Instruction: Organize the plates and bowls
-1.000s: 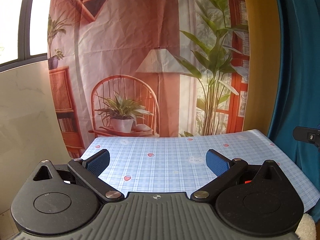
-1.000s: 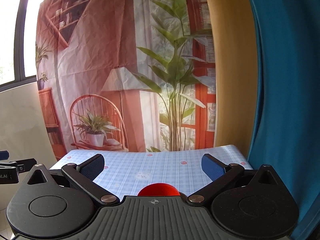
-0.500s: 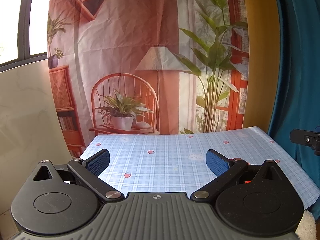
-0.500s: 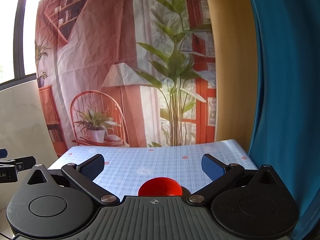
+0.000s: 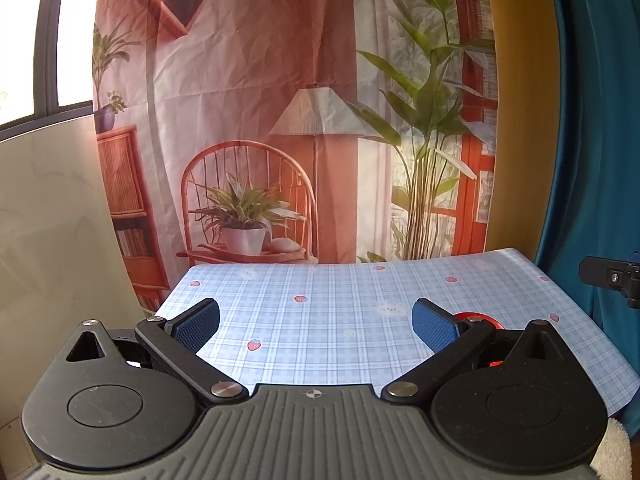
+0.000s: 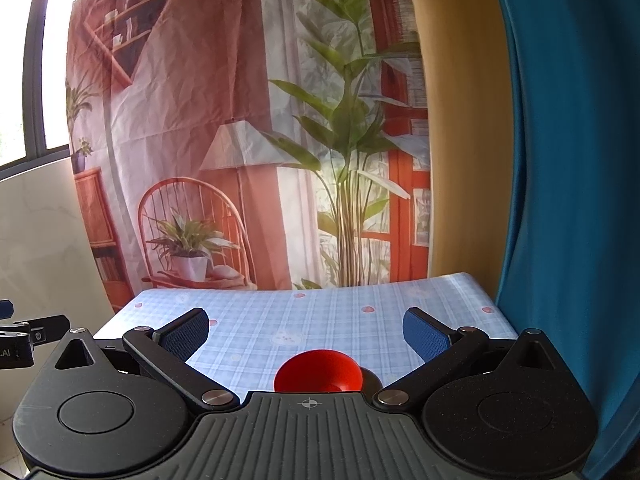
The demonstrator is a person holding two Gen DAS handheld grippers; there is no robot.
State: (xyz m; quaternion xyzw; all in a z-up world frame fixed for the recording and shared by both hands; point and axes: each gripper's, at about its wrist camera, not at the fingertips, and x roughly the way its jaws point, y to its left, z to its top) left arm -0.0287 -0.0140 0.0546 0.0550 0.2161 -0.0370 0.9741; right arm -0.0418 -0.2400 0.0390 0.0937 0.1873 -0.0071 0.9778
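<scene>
Two grippers are in our hands, both held low at the near edge of a table covered with a blue checked tablecloth printed with small strawberries and bunny faces. Our left gripper has its blue-padded fingers spread wide apart with nothing between them, only bare cloth. Our right gripper is likewise spread wide and grips nothing. The one dish we can see is a red bowl, which sits on the cloth at the near edge, between the right gripper's fingers but touching neither, partly hidden by the gripper body. In the left wrist view the same red bowl peeks out just behind the right-hand finger, on the right side of the table. At the far edge of the table hangs a printed backdrop showing a chair, a lamp and tall plants, and a blue curtain hangs to the right. A window glows at the far left.
</scene>
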